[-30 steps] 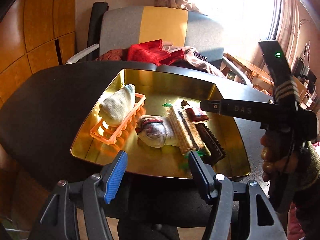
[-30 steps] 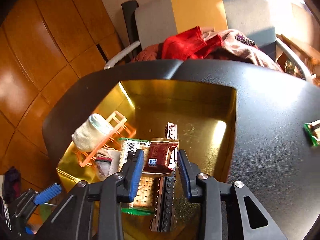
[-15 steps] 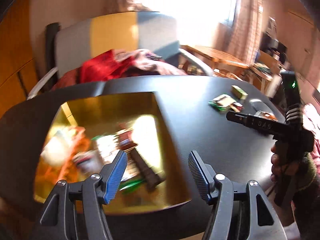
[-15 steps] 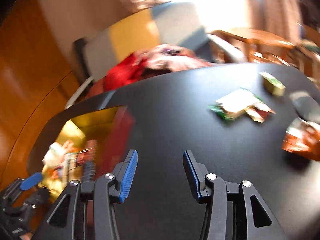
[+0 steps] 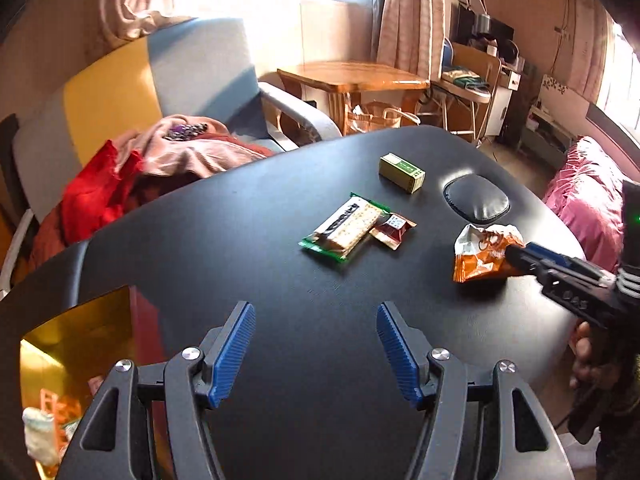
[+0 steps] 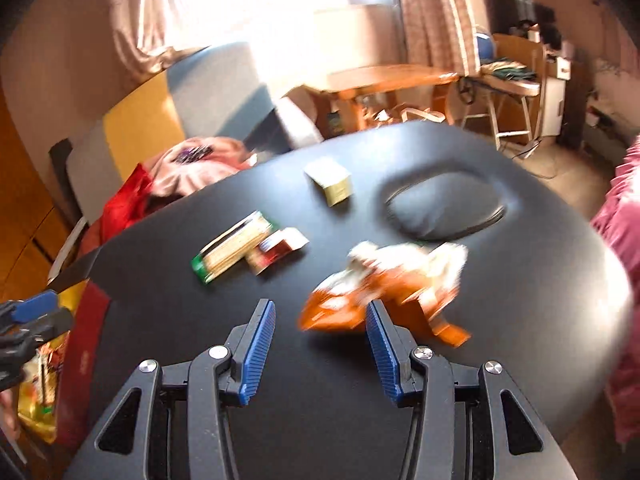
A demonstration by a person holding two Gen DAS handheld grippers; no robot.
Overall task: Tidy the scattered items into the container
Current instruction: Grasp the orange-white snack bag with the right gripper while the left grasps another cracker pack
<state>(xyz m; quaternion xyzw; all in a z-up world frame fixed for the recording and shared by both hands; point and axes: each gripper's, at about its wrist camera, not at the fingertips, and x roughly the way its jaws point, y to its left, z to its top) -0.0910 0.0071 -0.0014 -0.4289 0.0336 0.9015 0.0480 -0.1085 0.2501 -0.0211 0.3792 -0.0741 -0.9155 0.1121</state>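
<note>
Scattered on the black table lie a green cracker packet, a small red-brown packet, a yellow-green box and an orange snack bag. My left gripper stands open over bare table, well short of them. My right gripper is open too, and the orange snack bag lies just past its fingertips, overlapping the right one. In the left wrist view the right gripper reaches the bag's edge. The gold tray sits at the lower left, with items in it.
A black oval pad is set into the table near the bag. Behind the table stands an armchair heaped with red and pink clothes. A person's hand holds the right gripper's handle. The right wrist view is motion-blurred.
Both grippers swung right, from over the tray to the scattered items. The right gripper let go of the red-brown packet it held over the tray and now sits at the orange bag.
</note>
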